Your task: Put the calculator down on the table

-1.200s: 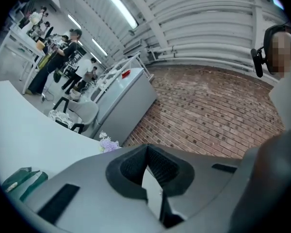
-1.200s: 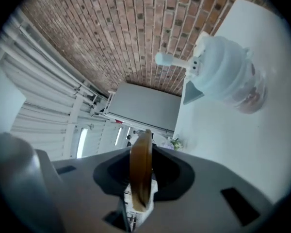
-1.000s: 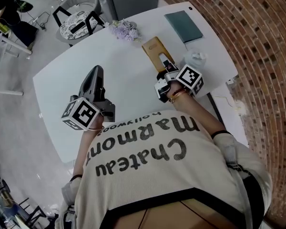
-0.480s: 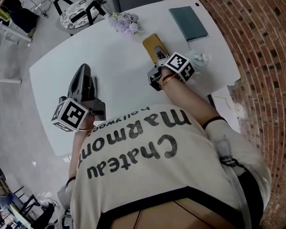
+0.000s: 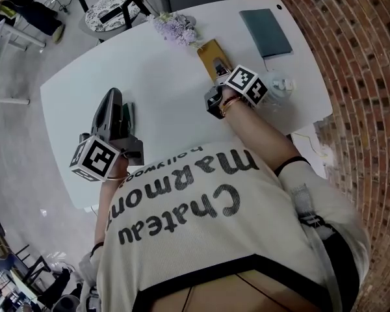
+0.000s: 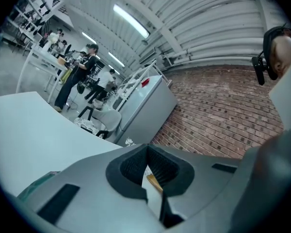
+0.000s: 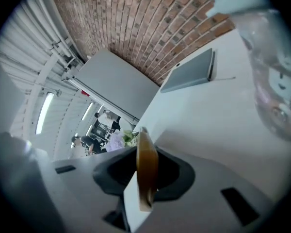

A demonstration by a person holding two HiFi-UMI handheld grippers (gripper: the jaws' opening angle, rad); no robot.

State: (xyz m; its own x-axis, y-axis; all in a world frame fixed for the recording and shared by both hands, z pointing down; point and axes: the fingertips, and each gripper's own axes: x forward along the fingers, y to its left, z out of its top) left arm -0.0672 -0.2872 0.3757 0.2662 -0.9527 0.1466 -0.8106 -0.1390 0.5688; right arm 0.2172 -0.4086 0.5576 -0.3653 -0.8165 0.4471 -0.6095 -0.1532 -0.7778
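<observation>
The calculator [image 5: 212,52] is a flat yellow-brown slab, and my right gripper [image 5: 220,70] is shut on its near end, low over the white table [image 5: 169,90]. In the right gripper view the calculator [image 7: 146,171] shows edge-on, clamped between the two dark pads. I cannot tell whether its far end touches the tabletop. My left gripper [image 5: 112,96] hovers over the table's left part. Its jaws meet at the tips [image 6: 146,148] with nothing between them.
A teal notebook [image 5: 266,32] lies at the far right of the table, also in the right gripper view [image 7: 189,74]. A clear cup [image 5: 281,84] stands just right of my right gripper. Lavender flowers [image 5: 173,29] lie beyond the calculator. Right of the table runs a brick wall [image 5: 370,77].
My right gripper has sunk toward the table with the calculator still in it and shifted a little away from the person. The left gripper has barely moved.
</observation>
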